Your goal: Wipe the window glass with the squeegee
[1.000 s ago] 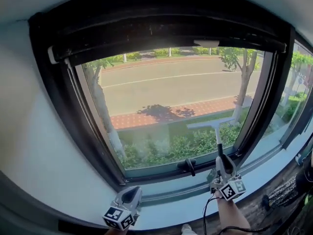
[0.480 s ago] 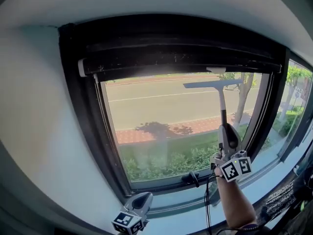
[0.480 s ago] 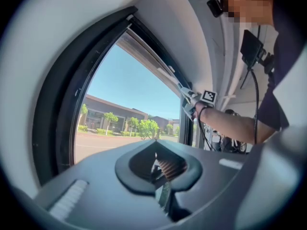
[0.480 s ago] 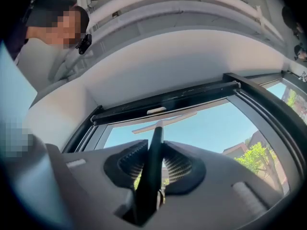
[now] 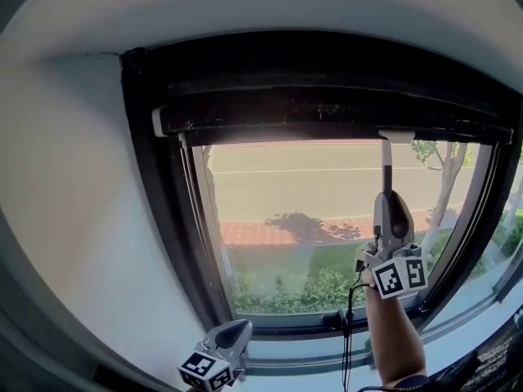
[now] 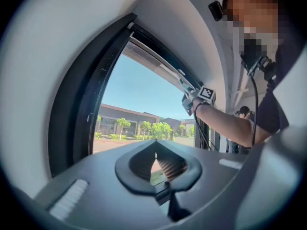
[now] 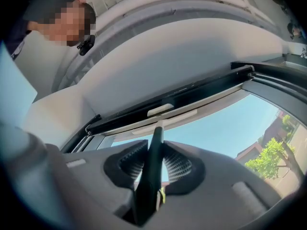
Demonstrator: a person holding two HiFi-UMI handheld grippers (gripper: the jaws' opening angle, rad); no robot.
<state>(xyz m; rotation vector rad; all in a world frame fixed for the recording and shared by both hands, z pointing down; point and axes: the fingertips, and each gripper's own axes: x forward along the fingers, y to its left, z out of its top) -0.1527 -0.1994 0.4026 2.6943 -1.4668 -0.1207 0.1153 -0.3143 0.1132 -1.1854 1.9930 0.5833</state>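
Wall: pale, plain wall [image 5: 73, 219] left of and above the window.
Window: dark frame [image 5: 163, 202]; glass [image 5: 294, 219] shows road [image 5: 310, 178], trees [image 5: 445, 178], hedge [image 5: 294, 292].
Light: bright daylight, blue sky [image 6: 139, 90].

Pale window sill [image 5: 302, 356] runs along bottom, under black window frame [image 5: 155, 219]. Frame's lower rail sits directly on sill. Black handle [image 5: 335, 320] on that rail. Left gripper [image 5: 235, 327] low over sill's left part, contact unclear.

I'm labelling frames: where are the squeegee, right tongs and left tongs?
squeegee [image 5: 386, 168]: head view, on its handle.
right tongs [image 7: 155, 150]: right gripper view, between the tips.
left tongs [image 6: 156, 146]: left gripper view, between the tips.
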